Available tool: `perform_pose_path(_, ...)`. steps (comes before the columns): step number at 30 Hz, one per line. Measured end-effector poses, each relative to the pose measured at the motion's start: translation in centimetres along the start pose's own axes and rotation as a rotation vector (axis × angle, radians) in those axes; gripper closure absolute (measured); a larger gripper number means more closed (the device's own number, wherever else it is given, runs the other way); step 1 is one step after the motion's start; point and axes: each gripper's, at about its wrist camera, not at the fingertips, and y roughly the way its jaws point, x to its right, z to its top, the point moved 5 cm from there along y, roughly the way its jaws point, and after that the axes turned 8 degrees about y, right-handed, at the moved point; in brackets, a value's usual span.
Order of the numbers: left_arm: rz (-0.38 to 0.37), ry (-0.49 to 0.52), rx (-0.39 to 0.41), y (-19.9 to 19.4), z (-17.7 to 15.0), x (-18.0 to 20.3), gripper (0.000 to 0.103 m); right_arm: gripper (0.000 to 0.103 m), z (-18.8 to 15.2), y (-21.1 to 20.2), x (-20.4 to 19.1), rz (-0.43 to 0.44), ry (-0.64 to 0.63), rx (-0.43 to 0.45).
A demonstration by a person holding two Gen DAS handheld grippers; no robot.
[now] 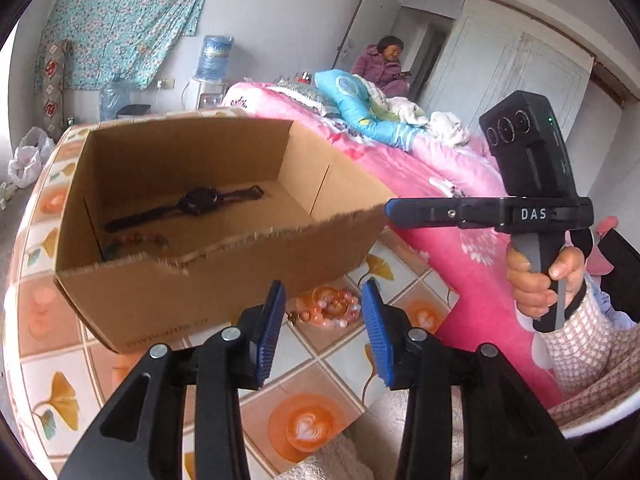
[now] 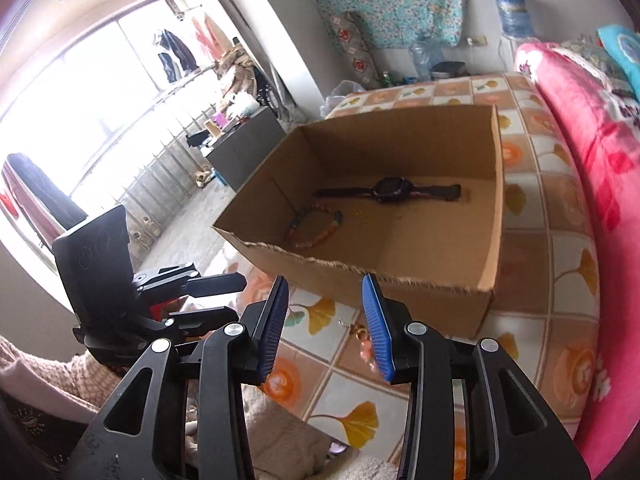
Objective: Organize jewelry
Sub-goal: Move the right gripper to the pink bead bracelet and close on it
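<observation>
An open cardboard box (image 1: 160, 304) (image 2: 440, 300) stands on the tiled tabletop (image 1: 320, 360). Inside it lie a black watch (image 1: 200, 202) (image 2: 388, 192) and a multicoloured bead bracelet (image 2: 316, 228). A pink bead bracelet (image 1: 336, 306) lies on the table just in front of the box. My left gripper (image 1: 323, 286) hovers over it, open, with nothing between its pads. My right gripper (image 2: 325, 280) is open and empty too; the pink bracelet (image 2: 364, 344) peeks out beside its right finger. Each gripper also shows in the other's view: the right gripper (image 1: 390, 210) and the left gripper (image 2: 240, 298).
A bed with a pink quilt (image 1: 460, 184) (image 2: 600, 160) runs along the table's right side. A person (image 1: 384, 64) sits at the far end of the bed. A water dispenser (image 1: 212, 64) stands behind the table. Fuzzy beige fabric (image 2: 280, 420) lies at the near edge.
</observation>
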Motion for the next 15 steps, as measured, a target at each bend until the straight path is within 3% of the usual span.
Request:
perform_pose_path(7, 0.107, 0.013, -0.110, 4.5, -4.0, 0.6, 0.064, 0.068, -4.3, 2.8, 4.7, -0.166, 0.137, -0.046)
perform_pose_path(15, 0.139, 0.060, -0.138, 7.1, -5.1, 1.0, 0.064, 0.078, -4.9, 4.7, 5.4, -0.272, 0.142, -0.059)
